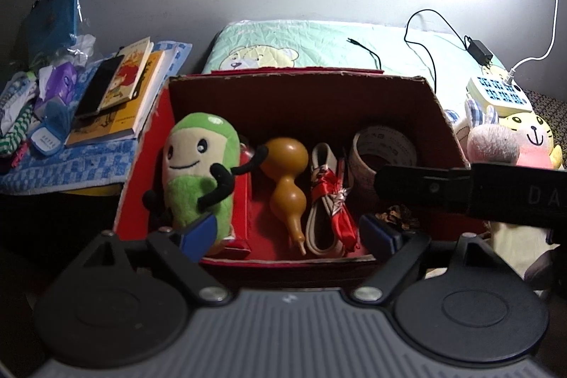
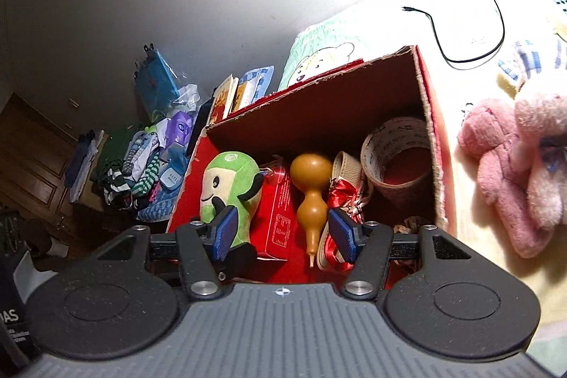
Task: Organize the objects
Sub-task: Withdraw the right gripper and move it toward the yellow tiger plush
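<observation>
Ahead of both tools sits an open red cardboard box [image 1: 149, 165] with raw brown inner walls and a frayed rim. Left to right inside it: a fuzzy green plush figure [image 1: 200, 172] with a cream face and thin black limbs, leaning by the left tool's [image 1: 287, 234] left pad; a flat glossy red carton [image 2: 278, 215], mostly hidden behind the plush; a smooth amber gourd [image 1: 285, 185], pinched at the waist with its stem pointing toward the tool; a coiled beige strap tied with shiny red ribbon [image 1: 331, 201]; and a printed tape roll [image 1: 384, 151]. Something brown and crinkled in the near right corner is hard to make out. Both tools gape wide, released and grasping nothing; the right tool [image 2: 283, 234] hovers over the gourd. Further right, a fluffy pink plush toy [image 2: 503, 172] is cut off by the frame edge.
</observation>
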The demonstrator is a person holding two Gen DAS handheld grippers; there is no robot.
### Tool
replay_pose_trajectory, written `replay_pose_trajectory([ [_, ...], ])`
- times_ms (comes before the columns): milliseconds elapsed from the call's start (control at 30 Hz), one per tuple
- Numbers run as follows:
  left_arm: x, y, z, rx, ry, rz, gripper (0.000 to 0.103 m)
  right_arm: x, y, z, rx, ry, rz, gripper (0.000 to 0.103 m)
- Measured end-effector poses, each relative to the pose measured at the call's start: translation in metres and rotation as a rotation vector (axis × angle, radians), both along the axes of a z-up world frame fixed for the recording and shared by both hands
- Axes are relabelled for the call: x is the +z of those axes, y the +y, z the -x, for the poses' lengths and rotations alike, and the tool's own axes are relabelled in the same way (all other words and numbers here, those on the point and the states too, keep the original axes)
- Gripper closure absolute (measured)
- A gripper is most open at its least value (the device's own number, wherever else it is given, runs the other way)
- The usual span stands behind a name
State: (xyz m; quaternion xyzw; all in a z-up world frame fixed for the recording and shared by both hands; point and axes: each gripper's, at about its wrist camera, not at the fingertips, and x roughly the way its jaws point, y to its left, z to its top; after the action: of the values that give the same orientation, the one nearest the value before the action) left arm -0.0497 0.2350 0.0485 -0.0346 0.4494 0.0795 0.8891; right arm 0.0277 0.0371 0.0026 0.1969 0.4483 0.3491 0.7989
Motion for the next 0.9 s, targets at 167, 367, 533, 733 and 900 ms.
replay_pose_trajectory([
  [167,0.007,-0.023,0.001,0.003,0.006,-0.007,0.015,0.01,-0.023,0.007,-0.008,-0.029,-0.007,0.042],
  [367,0.012,-0.054,-0.004,0.002,0.021,-0.046,0.015,0.016,-0.051,0.011,-0.024,-0.047,-0.008,0.042],
  [533,0.013,-0.076,-0.008,-0.008,0.025,-0.052,0.016,0.018,-0.073,0.011,-0.045,-0.065,0.016,0.042],
  [733,0.012,-0.103,-0.014,-0.022,0.031,-0.066,0.018,0.011,-0.094,0.009,-0.069,-0.051,0.05,0.042],
  [900,0.012,-0.128,-0.018,-0.042,0.025,-0.079,0.019,0.008,-0.118,0.006,-0.099,-0.043,0.055,0.042],
])
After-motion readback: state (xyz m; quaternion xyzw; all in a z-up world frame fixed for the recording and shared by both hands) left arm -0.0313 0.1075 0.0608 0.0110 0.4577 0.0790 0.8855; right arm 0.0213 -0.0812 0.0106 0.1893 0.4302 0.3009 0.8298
